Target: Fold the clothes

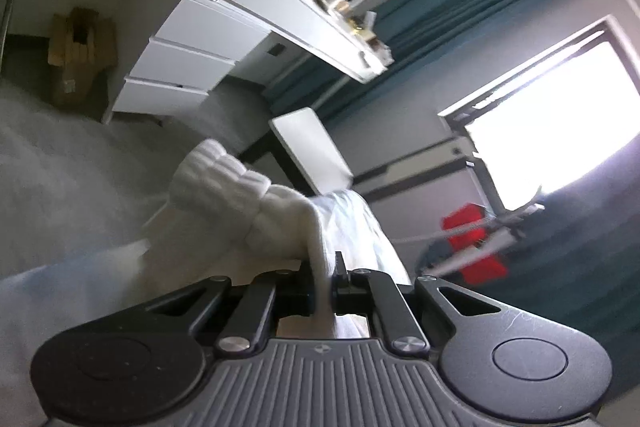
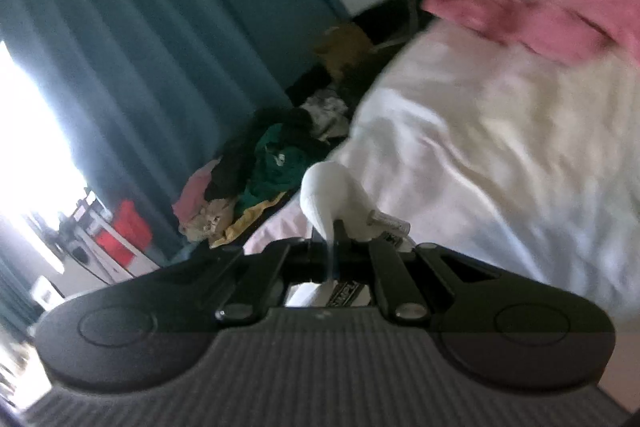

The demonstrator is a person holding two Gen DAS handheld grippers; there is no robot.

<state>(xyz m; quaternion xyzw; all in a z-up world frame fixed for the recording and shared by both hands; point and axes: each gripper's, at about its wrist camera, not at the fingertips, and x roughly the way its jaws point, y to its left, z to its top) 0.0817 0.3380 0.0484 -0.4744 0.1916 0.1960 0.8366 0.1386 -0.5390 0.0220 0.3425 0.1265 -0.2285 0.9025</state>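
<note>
My left hand-held gripper (image 1: 325, 277) pinches white garment (image 1: 280, 219) hem btwn its tips; right hand-held gripper (image 2: 331, 241) pinches it too, over bed (image 2: 500, 147).

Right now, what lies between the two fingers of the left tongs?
A pinched fold of the white garment lies between the fingers of the left tongs, which are shut on it. The left wrist view shows this.

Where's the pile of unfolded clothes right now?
In the right wrist view, the clothes pile lies left of centre, between the teal curtain and the white bed sheet, just beyond the right tool.
</note>
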